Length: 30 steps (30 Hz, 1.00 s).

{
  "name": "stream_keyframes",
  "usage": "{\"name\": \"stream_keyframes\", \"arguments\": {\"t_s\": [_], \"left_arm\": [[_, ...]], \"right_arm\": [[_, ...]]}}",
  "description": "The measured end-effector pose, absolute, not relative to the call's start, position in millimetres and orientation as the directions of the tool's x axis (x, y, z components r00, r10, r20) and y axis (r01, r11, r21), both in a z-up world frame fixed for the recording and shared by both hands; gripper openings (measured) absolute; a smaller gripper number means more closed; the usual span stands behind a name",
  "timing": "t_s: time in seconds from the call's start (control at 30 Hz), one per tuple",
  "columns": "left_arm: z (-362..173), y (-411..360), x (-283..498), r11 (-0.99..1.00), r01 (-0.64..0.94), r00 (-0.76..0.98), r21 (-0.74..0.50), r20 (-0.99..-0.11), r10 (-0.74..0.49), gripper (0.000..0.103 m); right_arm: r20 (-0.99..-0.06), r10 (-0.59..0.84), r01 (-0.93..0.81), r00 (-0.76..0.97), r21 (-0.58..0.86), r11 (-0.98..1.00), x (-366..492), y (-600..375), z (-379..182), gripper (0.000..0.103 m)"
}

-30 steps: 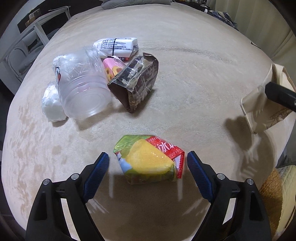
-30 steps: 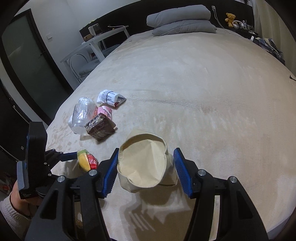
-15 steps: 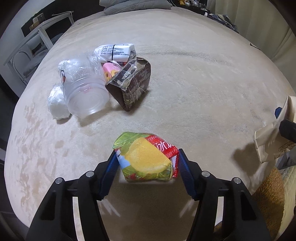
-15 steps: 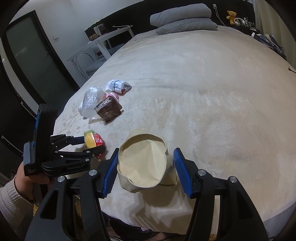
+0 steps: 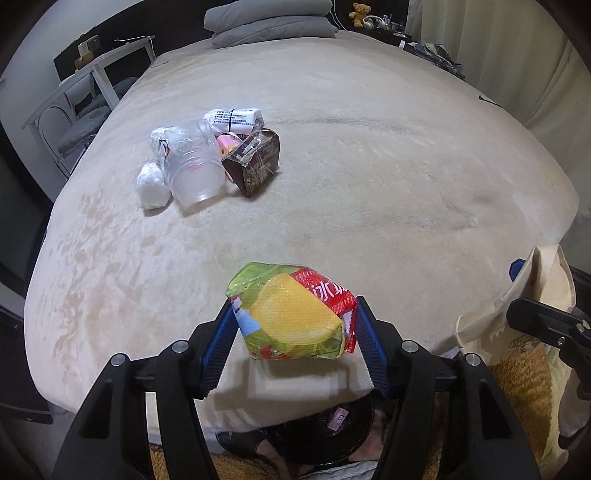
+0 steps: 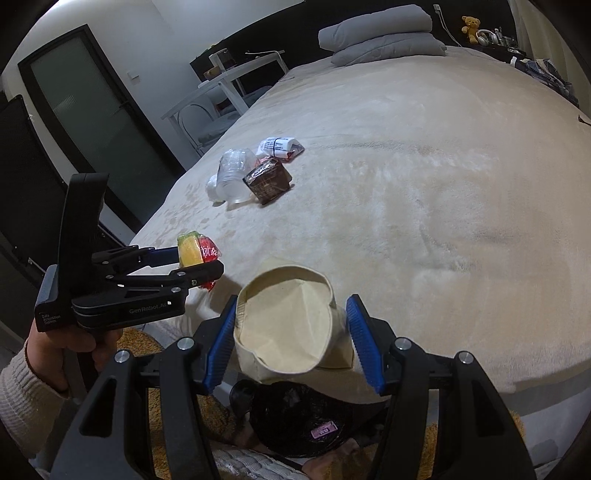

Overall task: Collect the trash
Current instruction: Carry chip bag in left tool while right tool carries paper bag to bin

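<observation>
A green, yellow and red snack packet hangs above the bed's near edge, with my left gripper shut on it, blue pads pressing both sides. The right wrist view shows the same packet at the left, held by a person's hand. My right gripper is shut on a cream cloth bag whose mouth gapes upward. That bag sits at the left wrist view's right edge. More trash lies on the bed: a clear plastic cup, a brown packet, a white packet, a pink item and crumpled white plastic.
The beige bed cover fills most of both views. A black bin with a pink scrap stands on the floor under the near edge. Grey pillows lie at the far end. A white desk and chair stand left.
My left gripper closed on the snack packet, lifted it off the cover and drew it back to the bed's near edge. The right gripper with the bag also pulled back.
</observation>
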<state>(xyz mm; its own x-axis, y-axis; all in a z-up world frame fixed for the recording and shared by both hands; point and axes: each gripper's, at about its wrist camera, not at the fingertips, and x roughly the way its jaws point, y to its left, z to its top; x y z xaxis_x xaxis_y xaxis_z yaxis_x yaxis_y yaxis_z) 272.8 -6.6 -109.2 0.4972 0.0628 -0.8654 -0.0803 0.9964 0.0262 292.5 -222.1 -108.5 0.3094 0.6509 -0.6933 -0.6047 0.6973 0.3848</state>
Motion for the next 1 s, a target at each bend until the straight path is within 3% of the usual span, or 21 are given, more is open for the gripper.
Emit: {"name": "stream_keyframes", "arguments": {"t_s": [0.53,1.0], "left_arm": [[-87.6,-21.4,163.3,0.997,-0.071,0.594,-0.043,-0.804,0.007,0.061],[-106.8,-12.9,129.2,0.990,-0.049,0.604,-0.129,-0.794,-0.073,0.061]], "right_arm": [[-0.709,0.664,-0.630,0.236,0.409,0.660,213.7,-209.9,-103.5,0.058],[-0.786,0.579,-0.622,0.216,0.346,0.702,200.0,-190.3,-127.3,0.059]]}}
